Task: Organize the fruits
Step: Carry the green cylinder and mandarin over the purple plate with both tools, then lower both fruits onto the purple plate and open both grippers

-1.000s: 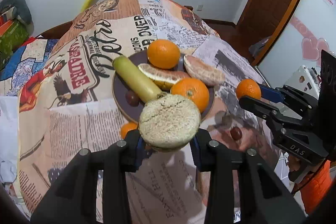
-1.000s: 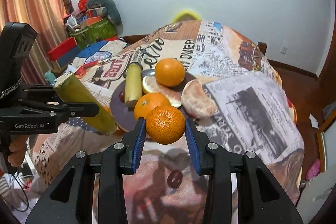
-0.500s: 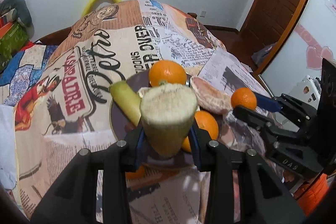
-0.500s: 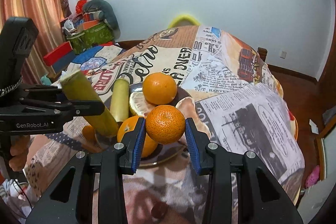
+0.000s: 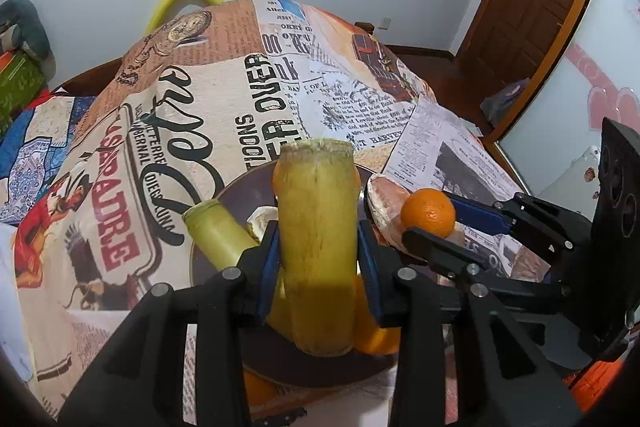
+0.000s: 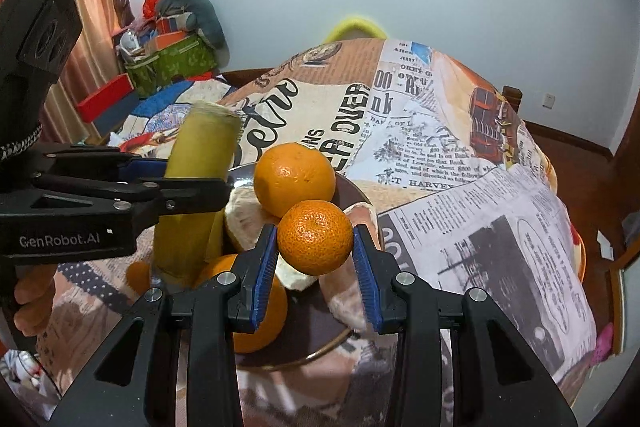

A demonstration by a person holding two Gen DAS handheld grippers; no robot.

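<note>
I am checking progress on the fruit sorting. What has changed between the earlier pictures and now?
Both grippers advanced over the dark plate. The left gripper tilted its sugarcane piece from end-on to upright. The right gripper carried its mandarin above the plate. Nothing was released; the fruit on the plate stayed put.

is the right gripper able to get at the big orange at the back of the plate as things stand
Probably not yet. The right gripper is shut on a mandarin, so its jaws are full, though the big orange sits uncovered just beyond on the plate.
</note>
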